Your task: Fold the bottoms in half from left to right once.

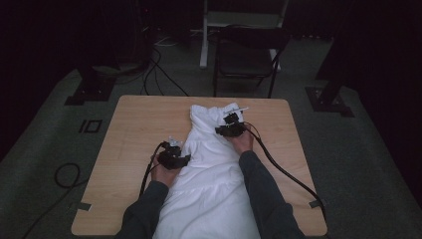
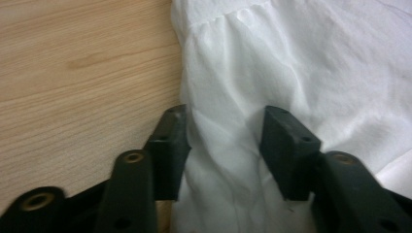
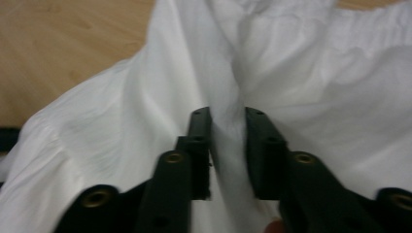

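Note:
A white garment [image 1: 209, 169] lies lengthwise down the middle of the wooden table [image 1: 139, 129], from the front edge to near the far edge. My left gripper [image 1: 185, 158] rests at the garment's left edge. In the left gripper view its jaws [image 2: 226, 141] stand apart, and the garment [image 2: 291, 58] lies loosely between them without being pressed. My right gripper [image 1: 230, 119] sits on the garment's upper part near the far end. In the right gripper view its jaws [image 3: 227, 131] pinch a raised fold of the white garment [image 3: 316, 87].
Bare wood [image 2: 73, 73] shows left of the garment, and bare tabletop lies on both sides of it. A dark chair [image 1: 246, 50] stands beyond the far edge. Cables [image 1: 159, 74] run over the floor behind and to the left. A gripper cable [image 1: 288, 174] crosses the table's right side.

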`<action>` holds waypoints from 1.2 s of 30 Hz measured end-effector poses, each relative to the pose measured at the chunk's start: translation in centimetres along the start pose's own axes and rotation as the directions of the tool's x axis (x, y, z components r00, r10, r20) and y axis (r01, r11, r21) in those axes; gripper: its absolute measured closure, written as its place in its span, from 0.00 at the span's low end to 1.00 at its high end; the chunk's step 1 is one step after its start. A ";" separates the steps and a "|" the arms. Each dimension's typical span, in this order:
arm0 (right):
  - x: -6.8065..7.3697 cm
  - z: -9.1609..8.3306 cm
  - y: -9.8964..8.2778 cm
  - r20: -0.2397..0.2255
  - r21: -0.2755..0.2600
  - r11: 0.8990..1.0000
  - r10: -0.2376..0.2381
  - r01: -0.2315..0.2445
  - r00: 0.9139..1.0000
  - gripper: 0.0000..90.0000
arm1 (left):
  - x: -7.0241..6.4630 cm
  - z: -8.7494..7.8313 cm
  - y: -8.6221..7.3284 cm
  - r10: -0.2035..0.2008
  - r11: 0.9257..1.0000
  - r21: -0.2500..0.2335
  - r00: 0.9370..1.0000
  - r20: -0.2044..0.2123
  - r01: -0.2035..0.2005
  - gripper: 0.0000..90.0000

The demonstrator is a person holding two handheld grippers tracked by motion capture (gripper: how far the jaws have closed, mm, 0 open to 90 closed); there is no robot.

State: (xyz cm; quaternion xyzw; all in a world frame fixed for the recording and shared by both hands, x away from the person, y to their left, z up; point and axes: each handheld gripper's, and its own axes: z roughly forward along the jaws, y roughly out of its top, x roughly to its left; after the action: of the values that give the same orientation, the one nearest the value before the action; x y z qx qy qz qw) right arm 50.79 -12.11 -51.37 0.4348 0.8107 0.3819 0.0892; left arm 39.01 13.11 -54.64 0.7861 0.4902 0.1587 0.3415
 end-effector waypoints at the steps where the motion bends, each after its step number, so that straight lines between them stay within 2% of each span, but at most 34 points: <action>1: 0.1 -0.1 0.1 -0.001 0.006 1.000 -0.017 0.017 1.000 0.94 | 0.0 0.0 -0.1 0.001 1.000 0.000 1.000 -0.008 -0.001 0.52; 2: 0.2 -0.4 0.2 0.024 0.001 0.999 -0.035 0.035 0.999 0.98 | 0.0 0.0 -0.2 -0.005 1.000 -0.001 1.000 -0.016 0.005 0.48; 3: 0.1 -0.8 0.4 0.025 -0.015 0.999 -0.028 0.028 0.999 0.99 | 0.1 0.0 -0.3 -0.016 1.000 -0.008 1.000 -0.015 0.016 0.47; 6: -0.6 -3.0 0.8 0.044 -0.108 0.994 -0.004 0.009 0.999 0.99 | 0.2 -0.3 -0.6 -0.023 0.999 -0.024 1.000 -0.016 0.023 0.42; 8: -1.3 -5.0 0.8 0.058 -0.188 0.982 0.020 -0.008 0.998 0.99 | 0.2 -0.5 -0.6 -0.018 0.999 -0.032 1.000 -0.013 0.018 0.41; 9: -1.3 -5.0 0.8 0.058 -0.188 0.982 0.020 -0.008 0.998 0.99 | 0.1 -0.6 -0.7 -0.014 0.999 -0.036 1.000 -0.013 0.014 0.41; 10: -2.1 -6.8 0.3 0.075 -0.260 0.965 0.049 -0.028 0.996 0.99 | 0.1 -0.7 -0.7 -0.014 0.999 -0.041 1.000 -0.008 0.014 0.40; 11: -2.1 -6.8 0.3 0.075 -0.260 0.965 0.049 -0.028 0.996 0.99 | 0.0 -0.8 -0.7 -0.009 0.999 -0.042 1.000 -0.006 0.009 0.40; 12: -3.0 -7.9 -0.9 0.122 -0.293 0.955 0.076 -0.038 0.990 0.99 | -0.1 -0.7 -0.8 -0.008 0.999 -0.041 1.000 -0.009 0.008 0.40; 13: -3.5 -8.1 -1.7 0.150 -0.300 0.953 0.099 -0.050 0.984 0.99 | -0.2 -0.7 -0.9 -0.007 0.999 -0.036 1.000 -0.008 0.007 0.40; 14: -3.5 -8.1 -1.7 0.150 -0.300 0.953 0.099 -0.050 0.984 0.99 | -0.2 -0.7 -0.9 -0.007 0.999 -0.036 1.000 -0.008 0.007 0.39; 15: -4.5 -7.8 -3.5 0.182 -0.270 0.959 0.134 -0.082 0.974 0.99 | -0.2 -0.6 -1.0 -0.005 0.999 -0.033 1.000 -0.007 0.005 0.39; 16: -4.8 -7.5 -4.2 0.192 -0.244 0.965 0.143 -0.094 0.971 0.98 | -0.3 -0.4 -1.1 -0.002 1.000 -0.029 1.000 -0.009 0.002 0.39; 17: -5.4 -6.6 -5.2 0.196 -0.175 0.977 0.154 -0.120 0.968 0.98 | -0.3 -0.4 -1.1 -0.002 1.000 -0.027 1.000 -0.012 0.001 0.39; 18: -5.4 -6.6 -5.2 0.196 -0.175 0.977 0.154 -0.120 0.968 0.98 | -0.3 -0.4 -1.1 -0.002 1.000 -0.027 1.000 -0.012 0.001 0.39; 20: -5.9 -5.3 -6.7 0.180 -0.083 0.988 0.145 -0.132 0.973 0.96 | -0.3 -0.4 -0.9 -0.001 1.000 -0.018 1.000 -0.008 0.000 0.40; 21: -5.9 -4.8 -7.2 0.174 -0.060 0.990 0.137 -0.128 0.975 0.95 | -0.3 -0.4 -0.8 -0.002 1.000 -0.011 1.000 -0.005 0.002 0.40; 24: -5.9 -4.4 -7.7 0.154 -0.057 0.989 0.145 -0.137 0.977 0.95 | -0.2 -0.6 -0.1 0.018 1.000 0.003 1.000 -0.006 -0.018 0.43; 25: -5.9 -4.4 -7.4 0.157 -0.036 0.990 0.141 -0.137 0.978 0.94 | -0.2 -0.7 0.5 0.027 1.000 -0.002 1.000 -0.009 -0.027 0.43; 26: -5.9 -4.4 -7.3 0.157 -0.029 0.990 0.141 -0.138 0.978 0.94 | -0.3 -0.8 1.9 0.038 0.999 -0.017 0.999 -0.015 -0.038 0.44; 27: -5.9 -4.4 -7.3 0.155 -0.027 0.989 0.146 -0.144 0.977 0.94 | -0.3 -0.8 1.9 0.038 0.999 -0.017 0.999 -0.015 -0.038 0.45; 29: -5.9 -4.4 -7.3 0.155 -0.029 0.988 0.153 -0.150 0.976 0.94 | -0.8 -0.3 4.1 0.061 0.998 -0.026 0.998 -0.019 -0.061 0.47; 30: -5.9 -4.3 -7.3 0.155 -0.031 0.989 0.150 -0.147 0.976 0.94 | -0.8 -0.3 4.1 0.061 0.998 -0.026 0.998 -0.019 -0.061 0.49; 31: -5.9 -4.3 -7.3 0.155 -0.031 0.989 0.150 -0.147 0.976 0.94 | -1.0 0.2 4.7 0.067 0.997 -0.023 0.998 -0.016 -0.068 0.49; 33: -5.8 -4.3 -7.3 0.153 -0.032 0.988 0.152 -0.149 0.976 0.94 | -1.4 1.5 5.3 0.064 0.998 -0.002 0.998 0.008 -0.064 0.57; 34: -5.8 -4.3 -7.3 0.150 -0.030 0.988 0.154 -0.151 0.977 0.94 | -1.9 2.6 5.2 0.076 0.997 0.029 0.997 0.020 -0.076 0.61; 35: -5.8 -4.3 -7.3 0.150 -0.030 0.988 0.154 -0.151 0.977 0.94 | -1.9 2.6 5.2 0.076 0.997 0.029 0.997 0.020 -0.076 0.64; 36: -5.7 -4.4 -7.4 0.142 -0.022 0.988 0.154 -0.153 0.978 0.94 | -2.2 3.2 4.9 0.086 0.995 0.052 0.996 0.029 -0.088 0.68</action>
State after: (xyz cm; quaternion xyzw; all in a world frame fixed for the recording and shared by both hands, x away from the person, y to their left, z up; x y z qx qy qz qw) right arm 47.46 -21.39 -54.52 0.5219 0.7640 0.3600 0.1199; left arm 43.11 8.56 -53.38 0.8175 0.4549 0.1497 0.3200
